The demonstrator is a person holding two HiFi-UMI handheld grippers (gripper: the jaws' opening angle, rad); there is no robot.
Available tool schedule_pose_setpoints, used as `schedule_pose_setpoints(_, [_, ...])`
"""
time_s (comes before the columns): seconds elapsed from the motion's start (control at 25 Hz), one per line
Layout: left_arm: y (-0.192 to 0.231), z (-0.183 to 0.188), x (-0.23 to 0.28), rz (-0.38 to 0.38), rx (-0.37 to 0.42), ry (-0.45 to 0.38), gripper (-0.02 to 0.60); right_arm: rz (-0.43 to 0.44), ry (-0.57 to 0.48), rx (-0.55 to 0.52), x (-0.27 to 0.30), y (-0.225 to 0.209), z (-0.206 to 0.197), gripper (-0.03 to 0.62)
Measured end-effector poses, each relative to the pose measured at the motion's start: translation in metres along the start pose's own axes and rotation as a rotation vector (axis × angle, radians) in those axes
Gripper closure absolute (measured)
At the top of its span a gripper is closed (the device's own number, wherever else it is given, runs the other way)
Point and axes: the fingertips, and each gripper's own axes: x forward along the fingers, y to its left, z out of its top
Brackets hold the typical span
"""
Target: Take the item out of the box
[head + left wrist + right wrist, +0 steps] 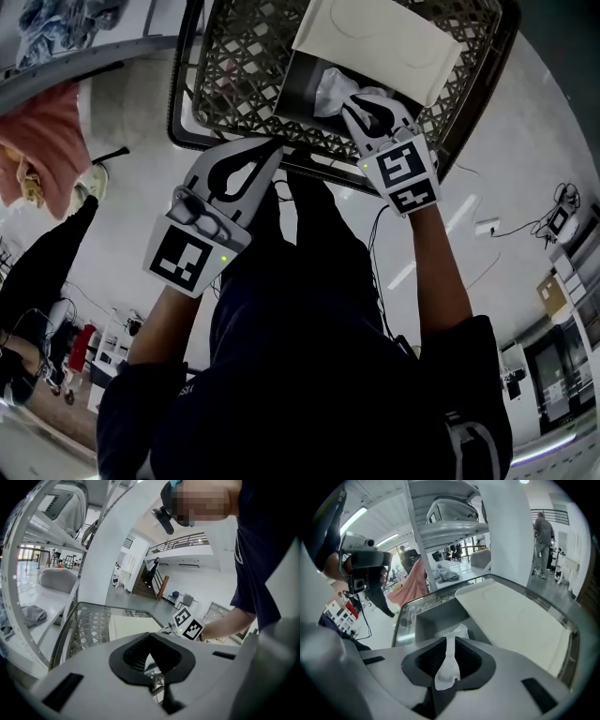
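The right gripper's [449, 641] jaws are closed on a thin neck of the white crumpled item [449, 665]; the rest of the item trails down from the jaws into the open grey box [436, 618], where its bulk lies against the near wall. The box's pale lid [515, 616] is folded back and slopes away over the box's far right side. The box sits in the right half of a black lattice basket [187, 75], close to the basket's near rim; the left half of the basket shows only bare lattice.

The left gripper [150, 637] hangs at the basket's near rim, left of the box; its jaws meet at the tips with nothing between them.

The person's dark-clothed legs [300, 281] stand below the near rim, between the two forearms. A shelving rack [450, 524] rises beyond the basket's far left corner, with a pink garment [42, 141] hanging beside it; cables [525, 225] lie on the pale floor to the right; another person [543, 531] stands far off.
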Motion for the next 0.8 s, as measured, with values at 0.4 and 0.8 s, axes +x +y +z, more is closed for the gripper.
schedule_pose_setpoints(0.4, [0.009, -0.01, 0.011, 0.001, -0.031, 0.014, 0.574, -0.017, 0.142, -0.119, 0.016, -0.007, -0.025, 0.543])
schedule_pose_setpoints(0.8, [0.006, -0.011, 0.011, -0.004, -0.024, 0.003, 0.575, -0.039, 0.152, -0.146, 0.015, -0.006, -0.026, 0.566])
